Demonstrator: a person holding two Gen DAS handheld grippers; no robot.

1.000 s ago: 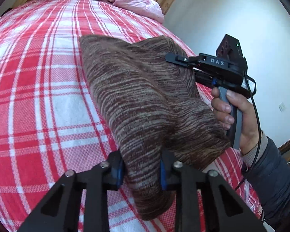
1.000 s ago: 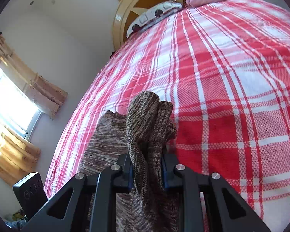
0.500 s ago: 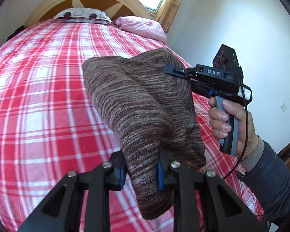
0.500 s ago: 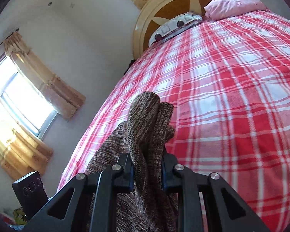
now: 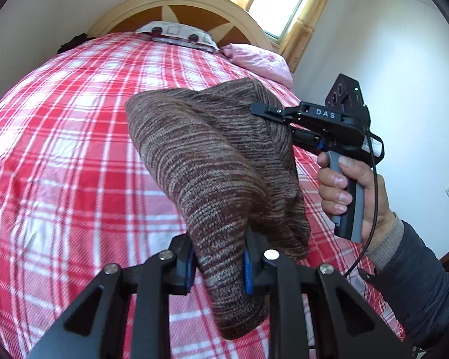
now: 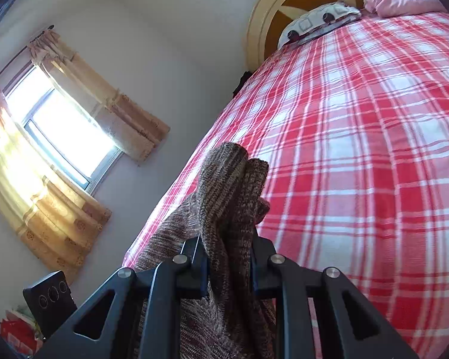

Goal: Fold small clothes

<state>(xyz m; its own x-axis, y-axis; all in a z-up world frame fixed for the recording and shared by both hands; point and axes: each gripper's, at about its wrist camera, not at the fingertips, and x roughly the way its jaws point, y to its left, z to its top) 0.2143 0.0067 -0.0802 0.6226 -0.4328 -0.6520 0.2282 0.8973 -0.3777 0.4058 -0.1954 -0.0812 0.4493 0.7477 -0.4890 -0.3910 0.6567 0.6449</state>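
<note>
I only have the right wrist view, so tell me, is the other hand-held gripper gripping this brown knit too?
Observer: Yes. The left hand-held gripper is shut on the brown knit, near a lower corner.
Operator: Is the knit lying on the bed?
Observer: It hangs above the red plaid bedspread, strung between both grippers.
Operator: Where does my right hand-held gripper sit on it?
Observer: At the knit's far upper edge, level, held by a bare hand.
Operator: Anything beside the patterned pillow?
Observer: A window right of the headboard.
</note>
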